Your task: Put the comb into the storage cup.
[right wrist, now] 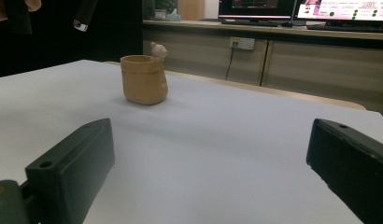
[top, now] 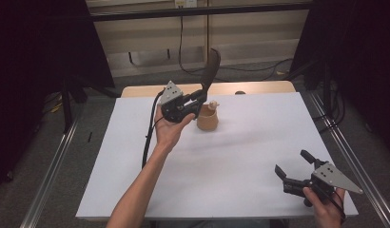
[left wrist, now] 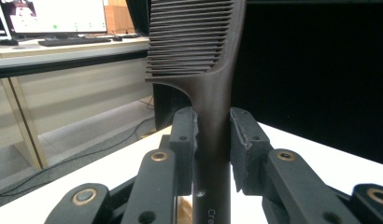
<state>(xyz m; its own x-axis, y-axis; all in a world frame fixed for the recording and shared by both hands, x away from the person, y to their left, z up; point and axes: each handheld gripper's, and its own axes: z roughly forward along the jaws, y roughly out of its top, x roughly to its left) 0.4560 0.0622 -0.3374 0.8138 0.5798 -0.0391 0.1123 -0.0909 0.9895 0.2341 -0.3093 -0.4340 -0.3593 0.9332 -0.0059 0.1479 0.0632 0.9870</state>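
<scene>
The left claw (top: 201, 96) clamps the handle of a dark brown comb (top: 210, 70), held upright above a tan cup (top: 207, 118). The right claw (top: 294, 166) is open above the white bench (top: 240, 156).

The left hand (top: 168, 127) holds the left gripper (top: 199, 99) raised above the far part of the table (top: 259, 142), forearm reaching in from the near edge, jaws clamped on a comb (left wrist: 213, 112) handle. The right hand (top: 326, 206) holds the right gripper (top: 293, 164) low near the table's near right corner, jaws spread wide apart.
</scene>
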